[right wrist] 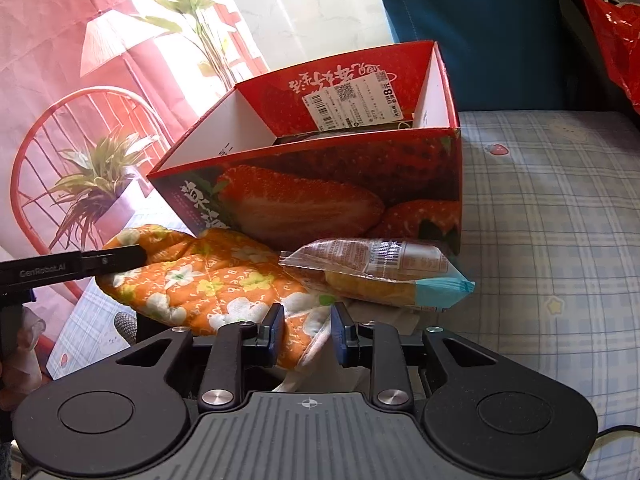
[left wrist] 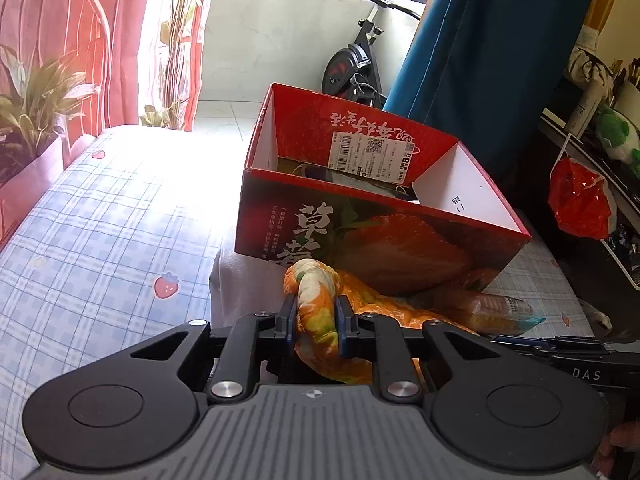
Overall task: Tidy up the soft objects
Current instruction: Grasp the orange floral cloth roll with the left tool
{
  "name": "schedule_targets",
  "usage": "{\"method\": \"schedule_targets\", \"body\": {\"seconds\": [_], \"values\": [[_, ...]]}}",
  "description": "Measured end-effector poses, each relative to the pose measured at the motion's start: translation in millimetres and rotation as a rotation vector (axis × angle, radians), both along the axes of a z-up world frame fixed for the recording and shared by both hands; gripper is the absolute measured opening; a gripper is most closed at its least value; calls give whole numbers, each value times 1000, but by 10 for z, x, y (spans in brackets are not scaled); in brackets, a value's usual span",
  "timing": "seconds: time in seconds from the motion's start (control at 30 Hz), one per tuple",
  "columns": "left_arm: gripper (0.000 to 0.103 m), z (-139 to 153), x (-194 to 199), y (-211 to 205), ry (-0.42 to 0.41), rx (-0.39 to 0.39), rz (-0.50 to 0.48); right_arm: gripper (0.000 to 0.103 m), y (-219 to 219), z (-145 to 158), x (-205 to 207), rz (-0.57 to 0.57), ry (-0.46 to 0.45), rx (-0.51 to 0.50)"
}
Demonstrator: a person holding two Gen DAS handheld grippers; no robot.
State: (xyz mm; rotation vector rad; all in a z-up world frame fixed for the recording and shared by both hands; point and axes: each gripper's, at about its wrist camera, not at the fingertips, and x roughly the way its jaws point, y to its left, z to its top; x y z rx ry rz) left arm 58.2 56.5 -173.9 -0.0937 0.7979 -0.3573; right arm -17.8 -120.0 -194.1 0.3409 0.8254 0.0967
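Nearest the lens in the left wrist view: left gripper (left wrist: pixel 316 322), at bottom centre, tongs pinching a bunched fold of the orange floral oven mitt (left wrist: pixel 320 300). Behind the mitt, at frame centre, an open red strawberry box (left wrist: pixel 384 240), white label on its far inner wall. Right of the mitt, low against the box front, a clear snack packet (left wrist: pixel 496 312) with a blue end. Underneath, a blue checked sheet (left wrist: pixel 100 240) printed with small strawberries.

In the right wrist view: right gripper (right wrist: pixel 308 330) at bottom centre, tongs spread to either side of the mitt's (right wrist: pixel 208 280) white-edged cuff, contact not discernible. At left edge, the left gripper's black finger reaching in and clamping the mitt's far end. Snack packet (right wrist: pixel 384 276) lying across the mitt's right side, just in front of the box (right wrist: pixel 320 200).
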Motion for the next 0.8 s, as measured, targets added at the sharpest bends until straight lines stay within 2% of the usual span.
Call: {"method": "schedule_targets", "body": {"seconds": [0.27,0.47,0.8], "values": [[21,-244,-153,144,53,-24,33,26,29,-102,-60,7,15,15],[21,-340,-218,151,50,-11,26,26,45,-148,-93,12,17,11],[24,-455,-219,190,79,-36,37,26,34,-170,-74,20,11,13]]}}
